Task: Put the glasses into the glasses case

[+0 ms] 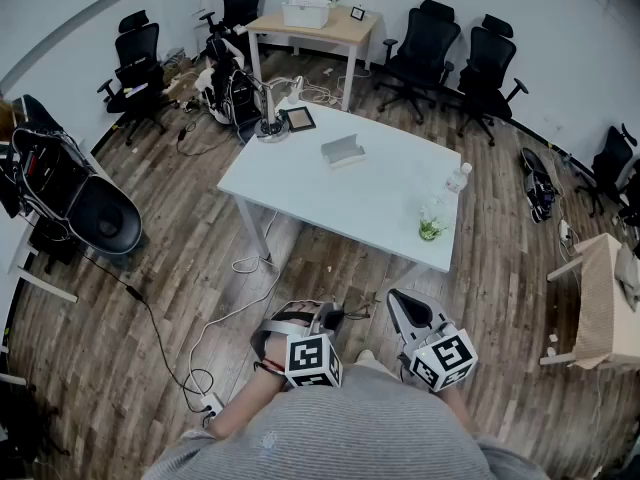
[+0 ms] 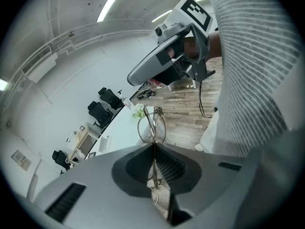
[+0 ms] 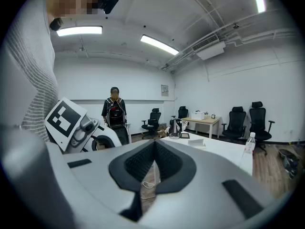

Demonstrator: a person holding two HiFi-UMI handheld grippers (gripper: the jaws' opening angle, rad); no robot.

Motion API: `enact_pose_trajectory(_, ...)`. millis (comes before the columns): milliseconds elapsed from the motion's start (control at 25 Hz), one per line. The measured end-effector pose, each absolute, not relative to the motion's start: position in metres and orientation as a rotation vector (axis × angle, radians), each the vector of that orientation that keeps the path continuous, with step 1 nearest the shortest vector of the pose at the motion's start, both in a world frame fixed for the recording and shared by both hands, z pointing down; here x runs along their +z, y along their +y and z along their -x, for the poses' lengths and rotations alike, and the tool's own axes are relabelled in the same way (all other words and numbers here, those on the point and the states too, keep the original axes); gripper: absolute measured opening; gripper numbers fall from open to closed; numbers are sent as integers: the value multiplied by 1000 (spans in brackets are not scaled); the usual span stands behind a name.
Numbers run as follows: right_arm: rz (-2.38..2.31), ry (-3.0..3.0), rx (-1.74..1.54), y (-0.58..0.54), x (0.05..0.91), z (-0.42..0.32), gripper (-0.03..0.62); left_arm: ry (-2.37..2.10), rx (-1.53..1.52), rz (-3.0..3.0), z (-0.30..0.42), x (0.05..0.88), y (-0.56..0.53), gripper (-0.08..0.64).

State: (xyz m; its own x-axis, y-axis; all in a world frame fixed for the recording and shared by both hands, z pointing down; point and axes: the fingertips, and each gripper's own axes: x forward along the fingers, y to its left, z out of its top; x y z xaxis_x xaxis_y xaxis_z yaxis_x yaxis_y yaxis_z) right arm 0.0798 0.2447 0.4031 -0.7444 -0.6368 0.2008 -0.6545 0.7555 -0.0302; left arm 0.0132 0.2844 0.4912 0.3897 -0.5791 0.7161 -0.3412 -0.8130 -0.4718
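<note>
My left gripper (image 2: 154,147) is shut on a pair of thin wire-framed glasses (image 2: 151,125), which stick out past the jaws with the lenses forward. In the head view the left gripper (image 1: 316,315) and the right gripper (image 1: 399,302) are held close to my body, well short of the white table (image 1: 300,183). The pale glasses case (image 1: 343,150) lies open on the far part of that table. My right gripper (image 3: 154,149) is shut, with nothing between its pads.
A water bottle (image 1: 458,177) and a small green plant (image 1: 432,226) stand near the table's right edge, a tablet (image 1: 299,118) at its far corner. Cables (image 1: 240,298) trail across the wooden floor. Office chairs (image 1: 425,43) ring the room. A person with a backpack (image 3: 114,109) stands behind.
</note>
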Motion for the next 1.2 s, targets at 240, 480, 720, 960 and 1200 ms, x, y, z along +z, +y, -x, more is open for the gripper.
enact_pose_trajectory(240, -1021, -2773, 140, 249, 404, -73, 14, 802, -1377, 2412, -13, 491, 288, 28)
enact_pose_trajectory(480, -1011, -2773, 160, 251, 405, -71, 14, 795, -1370, 2426, -12, 489, 289, 28)
enact_pose_trajectory(720, -1011, -2784, 306, 253, 422, -72, 14, 789, -1385, 2423, -13, 495, 293, 28)
enact_pose_trajectory(960, -974, -2732, 289, 256, 434, -65, 15, 782, -1372, 2425, -13, 495, 295, 28)
enact_pose_trajectory(1200, -992, -2675, 277, 254, 445, -68, 14, 784, -1355, 2434, -12, 494, 296, 28)
